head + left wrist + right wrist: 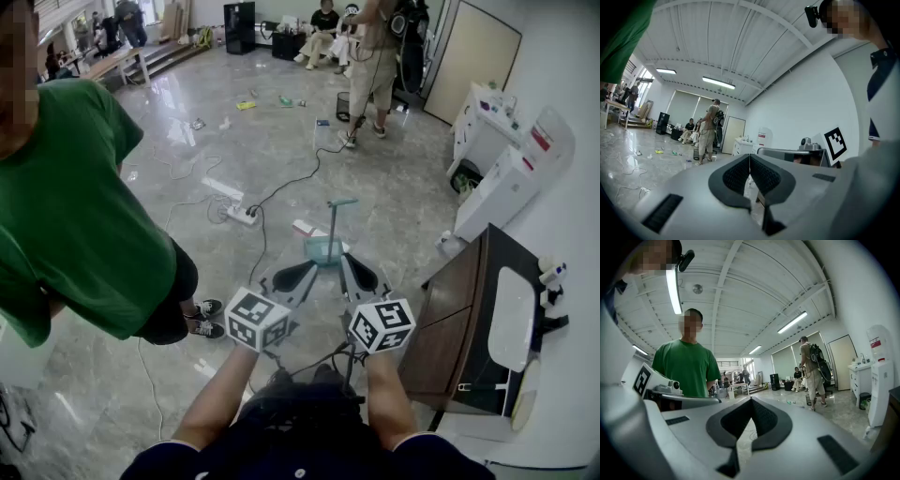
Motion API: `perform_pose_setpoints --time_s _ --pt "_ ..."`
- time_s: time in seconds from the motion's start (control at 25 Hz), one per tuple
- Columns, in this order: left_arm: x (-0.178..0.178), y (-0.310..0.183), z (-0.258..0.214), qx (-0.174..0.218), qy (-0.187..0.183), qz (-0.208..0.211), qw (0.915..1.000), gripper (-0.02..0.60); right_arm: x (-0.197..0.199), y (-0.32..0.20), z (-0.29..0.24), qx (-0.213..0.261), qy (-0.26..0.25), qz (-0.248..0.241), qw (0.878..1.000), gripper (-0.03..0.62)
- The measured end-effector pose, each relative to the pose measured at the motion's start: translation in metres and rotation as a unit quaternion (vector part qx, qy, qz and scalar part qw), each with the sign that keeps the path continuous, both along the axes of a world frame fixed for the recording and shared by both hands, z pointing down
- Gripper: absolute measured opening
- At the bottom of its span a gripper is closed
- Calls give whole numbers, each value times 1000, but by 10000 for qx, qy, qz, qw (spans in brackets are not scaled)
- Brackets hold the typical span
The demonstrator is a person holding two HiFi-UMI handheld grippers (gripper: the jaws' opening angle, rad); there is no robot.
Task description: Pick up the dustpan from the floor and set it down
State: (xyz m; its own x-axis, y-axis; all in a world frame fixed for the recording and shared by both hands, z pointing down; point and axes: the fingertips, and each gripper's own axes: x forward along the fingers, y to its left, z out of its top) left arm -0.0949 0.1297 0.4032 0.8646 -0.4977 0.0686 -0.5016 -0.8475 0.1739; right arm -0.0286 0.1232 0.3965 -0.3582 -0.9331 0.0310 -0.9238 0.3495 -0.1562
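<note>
Teal dustpan, standing on the floor, not yet taken.
It lies just ahead, between both tips; handle upright, neither side clearly nearer. Left gripper and right gripper are clenched and empty.

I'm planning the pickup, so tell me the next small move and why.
Probably open the right claw and lower it toward the upright handle of the dustpan. The right claw and the left claw are both shut and empty, held level, and the dustpan stands untouched on the floor just ahead of them.
</note>
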Motion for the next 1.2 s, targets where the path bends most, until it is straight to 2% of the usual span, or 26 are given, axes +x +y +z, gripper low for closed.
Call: perform_pose_setpoints --time_s 0.84,1.2 --pt "6 -15 7 -46 -77 165 9998 14 2 -13 -5 29 70 99 9999 6" --pt "25 -35 13 -103 -94 147 9998 14 27 -32 1 13 107 220 9997 6"
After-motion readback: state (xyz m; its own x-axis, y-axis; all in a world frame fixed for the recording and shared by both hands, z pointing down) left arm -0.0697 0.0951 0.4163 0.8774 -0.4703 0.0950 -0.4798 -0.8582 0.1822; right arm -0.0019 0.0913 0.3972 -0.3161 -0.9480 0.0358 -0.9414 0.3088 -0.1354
